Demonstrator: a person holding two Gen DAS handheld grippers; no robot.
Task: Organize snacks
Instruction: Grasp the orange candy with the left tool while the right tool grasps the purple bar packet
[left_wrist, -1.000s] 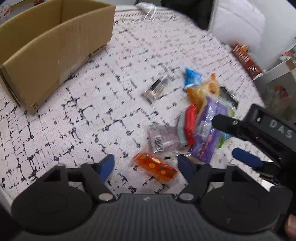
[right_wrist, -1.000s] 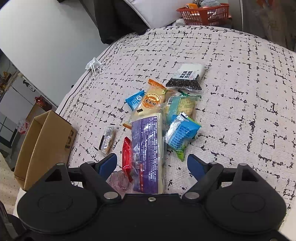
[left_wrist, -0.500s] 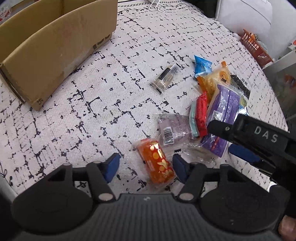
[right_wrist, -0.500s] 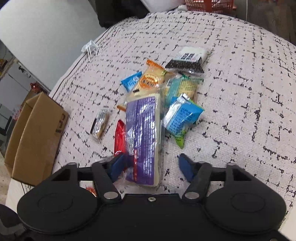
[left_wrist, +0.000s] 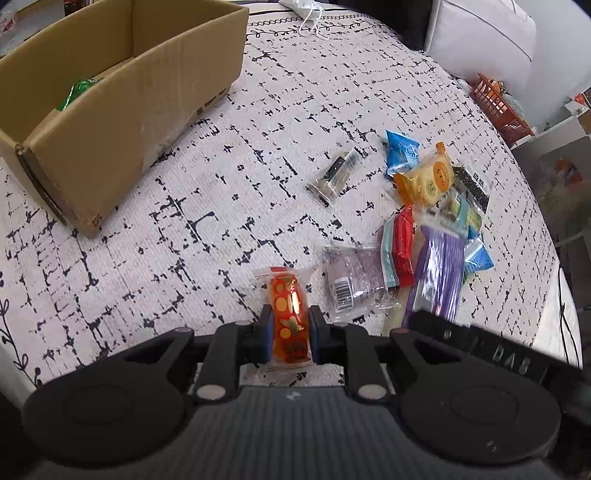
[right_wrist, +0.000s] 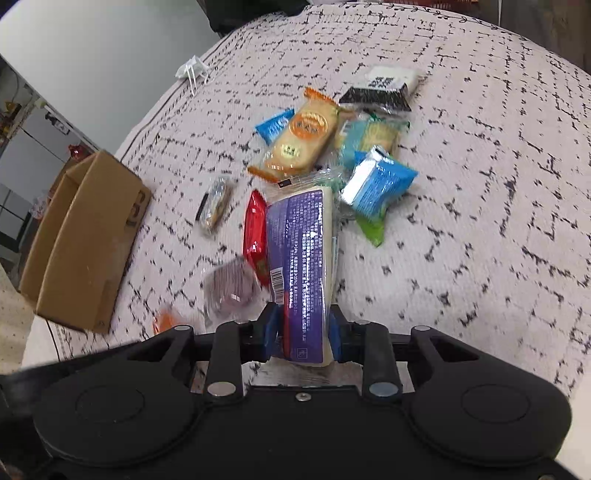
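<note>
Snacks (left_wrist: 424, 221) scattered on patterned cloth (left_wrist: 221, 184); left gripper (left_wrist: 289, 334) clamped on orange packet (left_wrist: 288, 314), right gripper (right_wrist: 303, 334) jaws just closing, pressing purple packet (right_wrist: 301, 258); cardboard box (left_wrist: 110, 129) nearby

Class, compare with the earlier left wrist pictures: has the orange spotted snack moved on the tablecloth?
Cannot tell. The orange snack now sits clamped in the left gripper, whose jaws have just been closing, but the camera shifted against the cardboard box too.

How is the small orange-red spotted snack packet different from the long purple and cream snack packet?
The orange-red spotted snack packet is short and glossy with round dots; the purple and cream packet is much longer, covered in fine print with a barcode. The spotted one sits in the left gripper, the purple one in the right gripper, whose jaws have just been closing. Both are clamped at the near end, between blue pads.
</note>
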